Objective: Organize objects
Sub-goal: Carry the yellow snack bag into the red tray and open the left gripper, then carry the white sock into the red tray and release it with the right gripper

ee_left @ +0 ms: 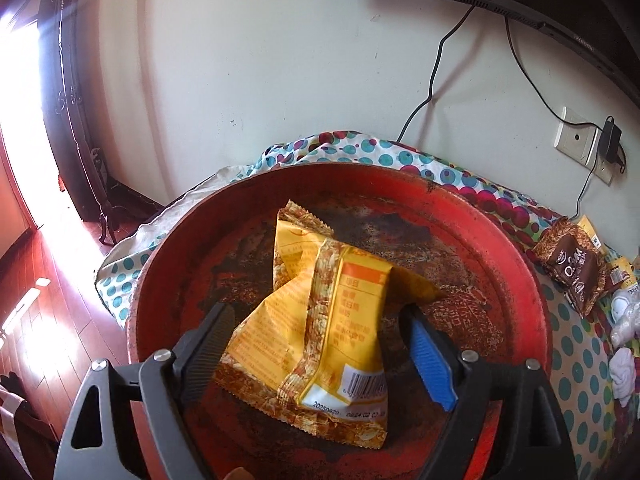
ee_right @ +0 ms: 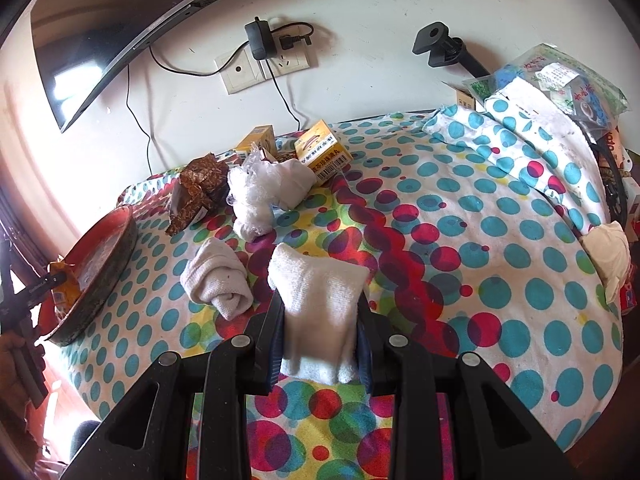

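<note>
I see a white wall (ee_left: 248, 92) with a socket plate (ee_right: 260, 66) and a curved monitor (ee_right: 92, 48). Bright daylight floods the red wooden floor (ee_left: 52, 300). A polka-dot cloth (ee_right: 460, 240) covers the bench.

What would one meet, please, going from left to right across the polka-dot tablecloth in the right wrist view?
Round red tray → brown snack packet → yellow cardboard box → crumpled cream cloth at the far right edge.

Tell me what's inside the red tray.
The red tray holds one yellow snack packet, lying between the open left claw. Its worn, dark-stained bottom shows around it; whatever is under the packet stays covered.
</note>
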